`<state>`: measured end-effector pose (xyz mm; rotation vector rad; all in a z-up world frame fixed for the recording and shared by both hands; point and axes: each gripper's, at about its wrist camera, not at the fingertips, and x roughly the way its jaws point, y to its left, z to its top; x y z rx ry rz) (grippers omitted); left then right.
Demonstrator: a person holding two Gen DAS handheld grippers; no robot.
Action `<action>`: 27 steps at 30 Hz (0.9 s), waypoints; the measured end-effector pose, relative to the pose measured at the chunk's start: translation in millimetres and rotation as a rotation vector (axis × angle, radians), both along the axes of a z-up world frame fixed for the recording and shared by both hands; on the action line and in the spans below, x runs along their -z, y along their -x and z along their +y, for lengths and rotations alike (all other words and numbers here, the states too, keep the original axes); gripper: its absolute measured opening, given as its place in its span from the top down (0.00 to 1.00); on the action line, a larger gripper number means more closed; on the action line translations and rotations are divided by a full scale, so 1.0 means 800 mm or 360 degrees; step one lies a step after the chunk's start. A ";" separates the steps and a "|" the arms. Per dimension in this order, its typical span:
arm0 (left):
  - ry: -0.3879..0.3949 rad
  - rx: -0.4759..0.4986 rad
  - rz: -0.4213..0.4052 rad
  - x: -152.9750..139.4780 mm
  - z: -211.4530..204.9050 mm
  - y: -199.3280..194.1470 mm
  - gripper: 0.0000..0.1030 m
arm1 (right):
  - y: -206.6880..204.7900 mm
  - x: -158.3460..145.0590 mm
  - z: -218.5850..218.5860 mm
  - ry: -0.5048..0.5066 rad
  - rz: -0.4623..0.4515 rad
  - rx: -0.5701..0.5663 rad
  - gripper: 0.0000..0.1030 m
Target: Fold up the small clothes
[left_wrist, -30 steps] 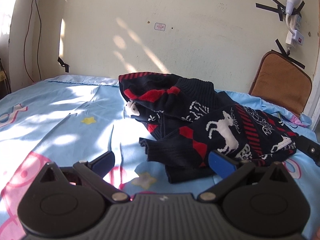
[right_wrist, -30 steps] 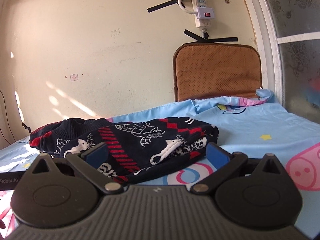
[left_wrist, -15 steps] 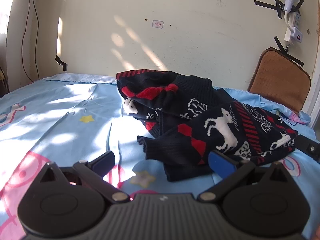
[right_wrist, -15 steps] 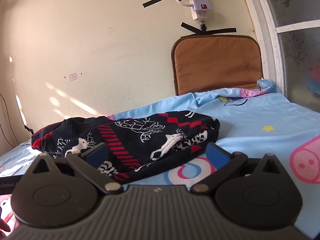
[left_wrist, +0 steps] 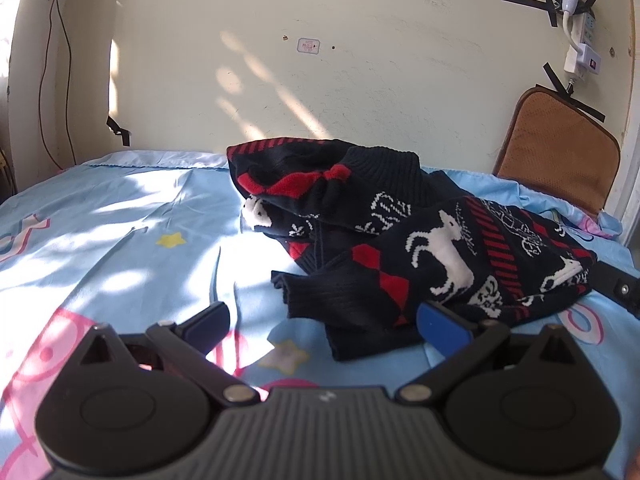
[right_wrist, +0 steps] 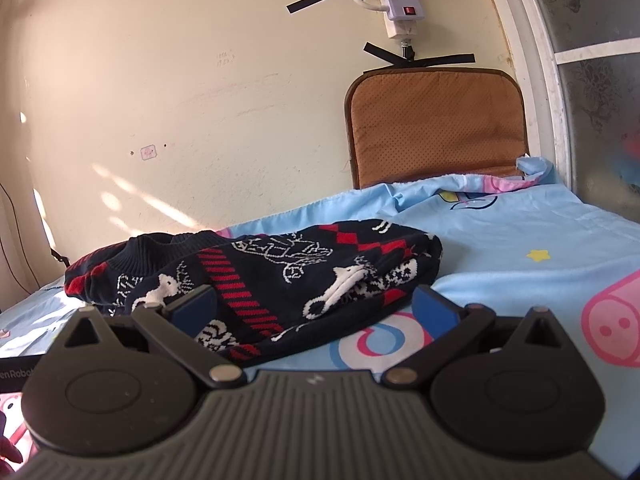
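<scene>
A small dark navy knitted sweater (left_wrist: 420, 236) with red diamonds and white reindeer lies crumpled on a light blue cartoon bedsheet (left_wrist: 120, 232). A sleeve cuff (left_wrist: 316, 296) sticks out toward me. My left gripper (left_wrist: 324, 322) is open and empty, just in front of that cuff and low over the sheet. In the right wrist view the sweater (right_wrist: 280, 280) lies straight ahead. My right gripper (right_wrist: 314, 306) is open and empty at its near hem, with the fabric edge between the blue pads (right_wrist: 434, 306).
A cream wall stands behind the bed. A brown cushion (right_wrist: 436, 128) leans against it at the back right. A white power strip (right_wrist: 400, 4) is taped above it. A frosted window frame (right_wrist: 560, 80) is at the far right. Part of the right gripper (left_wrist: 618, 290) shows beside the sweater.
Both views have shifted slightly; the sweater sits a little lower and nearer in the right wrist view. Both grippers stay open. The sweater has not moved.
</scene>
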<state>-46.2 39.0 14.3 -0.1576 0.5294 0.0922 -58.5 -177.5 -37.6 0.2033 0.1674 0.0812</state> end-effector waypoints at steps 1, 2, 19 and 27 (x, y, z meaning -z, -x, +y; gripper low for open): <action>-0.0001 0.0002 0.0000 0.000 0.000 0.000 0.00 | 0.000 0.000 0.000 0.0001 -0.0001 -0.0001 0.00; -0.0002 0.0003 0.0000 0.000 0.000 0.000 0.00 | 0.000 0.000 0.001 0.0002 -0.0002 -0.0001 0.00; -0.0002 0.0017 0.0002 -0.001 -0.001 0.000 0.00 | 0.001 0.000 0.001 0.0000 -0.0002 0.0001 0.00; 0.0006 0.0030 -0.0002 -0.001 0.000 0.001 0.00 | 0.001 0.000 0.001 0.0001 -0.0001 0.0001 0.00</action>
